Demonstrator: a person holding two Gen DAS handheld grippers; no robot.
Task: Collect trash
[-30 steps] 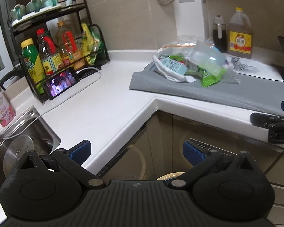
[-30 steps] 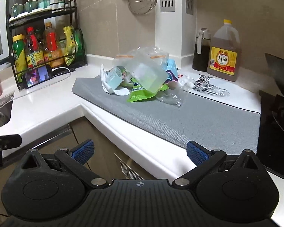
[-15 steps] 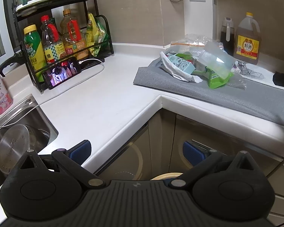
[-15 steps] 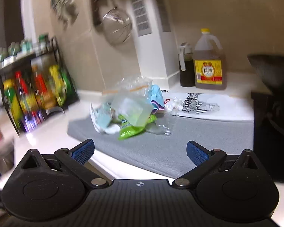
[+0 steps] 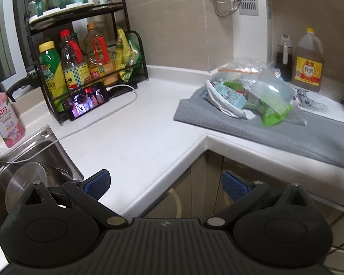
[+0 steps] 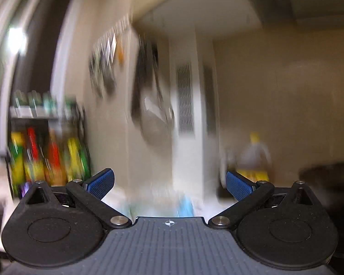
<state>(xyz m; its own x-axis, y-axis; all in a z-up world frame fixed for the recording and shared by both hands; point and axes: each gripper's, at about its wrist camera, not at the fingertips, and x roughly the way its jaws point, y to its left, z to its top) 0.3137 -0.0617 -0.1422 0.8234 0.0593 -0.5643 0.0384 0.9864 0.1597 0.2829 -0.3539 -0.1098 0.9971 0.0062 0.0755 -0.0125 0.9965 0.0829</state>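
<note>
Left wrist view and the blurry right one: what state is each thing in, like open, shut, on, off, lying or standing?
Left tongs: open, empty.
Right tongs: open, empty.
Trash pile: heaped on the grey mat, untouched.
Clear zip bag: lying on the heap.
Phone: screen on, cable plugged in, leaning on the rack.
Cooking wine jug: upright, capped.
Strainer: hanging on the wall.
Pot lid: in the sink.

Your work surface is a white L-shaped countertop [image 5: 149, 133]. On its right leg lies a grey mat [image 5: 298, 135], and the pile of trash [image 5: 252, 94] sits on that mat's far end. Behind the mat stand a brown jug [image 5: 308, 61] and a dark dispenser bottle [image 5: 284, 57]. In the far left corner you have a black rack [image 5: 84, 52] of bottles, with a phone [image 5: 86, 103] propped just before it. A pink bottle [image 5: 5, 119] stands by the sink [image 5: 48, 146].
</note>
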